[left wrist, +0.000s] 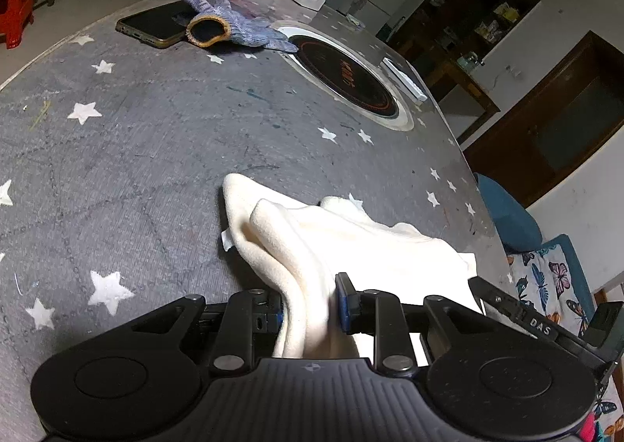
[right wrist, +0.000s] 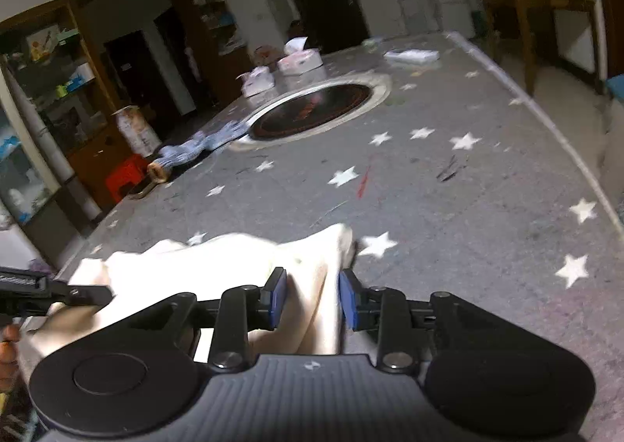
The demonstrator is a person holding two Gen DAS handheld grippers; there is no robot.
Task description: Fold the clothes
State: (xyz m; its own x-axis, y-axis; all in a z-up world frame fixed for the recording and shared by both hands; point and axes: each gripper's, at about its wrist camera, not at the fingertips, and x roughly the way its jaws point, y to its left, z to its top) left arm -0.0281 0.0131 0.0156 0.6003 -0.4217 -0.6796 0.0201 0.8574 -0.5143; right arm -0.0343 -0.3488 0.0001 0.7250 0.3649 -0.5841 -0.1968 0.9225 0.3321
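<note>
Both tools [left wrist: 310, 309] [right wrist: 312, 299] pinch cream cloth [left wrist: 312, 243] over the starred table [left wrist: 117, 153].

"DAS" on black tongs arm [left wrist: 540, 321]

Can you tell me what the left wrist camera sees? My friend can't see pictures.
The left gripper pinches a bunched cream cloth over a grey table with white stars. Farther back lie a blue glove, a phone and a round black cooktop.
</note>
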